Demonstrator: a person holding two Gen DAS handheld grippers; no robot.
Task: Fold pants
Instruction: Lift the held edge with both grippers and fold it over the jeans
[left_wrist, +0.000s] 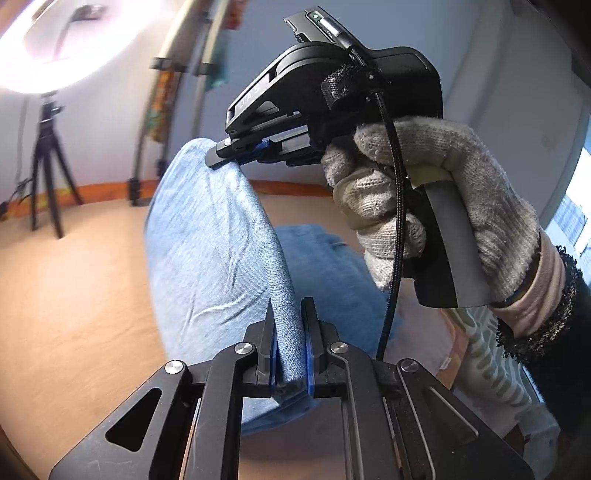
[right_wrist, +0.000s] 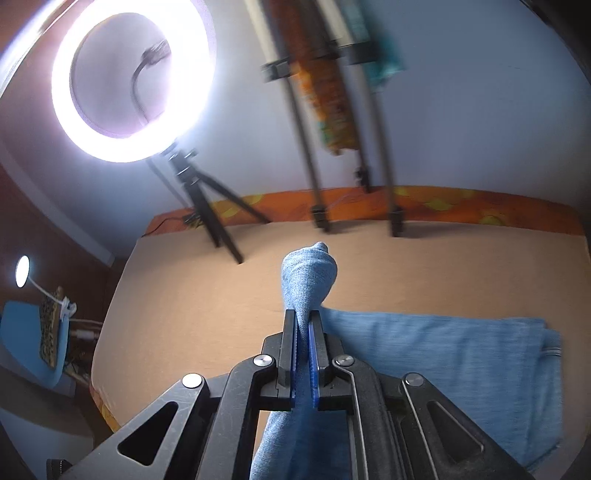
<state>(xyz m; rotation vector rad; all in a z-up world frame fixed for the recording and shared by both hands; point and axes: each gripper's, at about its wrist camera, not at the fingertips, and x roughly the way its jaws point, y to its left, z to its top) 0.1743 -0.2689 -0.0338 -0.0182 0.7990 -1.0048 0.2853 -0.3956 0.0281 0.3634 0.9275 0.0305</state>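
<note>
A tan table (right_wrist: 207, 295) fills the middle of both views, its far edge against a pale wall (right_wrist: 461, 122) with an orange patterned strip along the bottom. One pair of light blue pants (right_wrist: 443, 354) is on it: in the right wrist view most of the cloth lies flat at lower right, and one bunched part rises at centre frame.

One lit ring lamp (right_wrist: 133, 81) on a black tripod stands at upper left of the right wrist view. Metal stand legs (right_wrist: 314, 177) come down at upper centre, blurred. A smaller round lamp shows at far left.

There are no containers in view.

There are two grippers. The left gripper (left_wrist: 290, 332), bottom centre of the left wrist view, is clamped on a hem edge of the pants, the cloth pinched between its blue pads. The right gripper (right_wrist: 303, 332), bottom centre of its own view, is closed on the bunched cloth. In the left wrist view it appears at upper centre, held by one hand in a knitted glove (left_wrist: 443, 192), with the pants stretched between the two grippers above the table.
</note>
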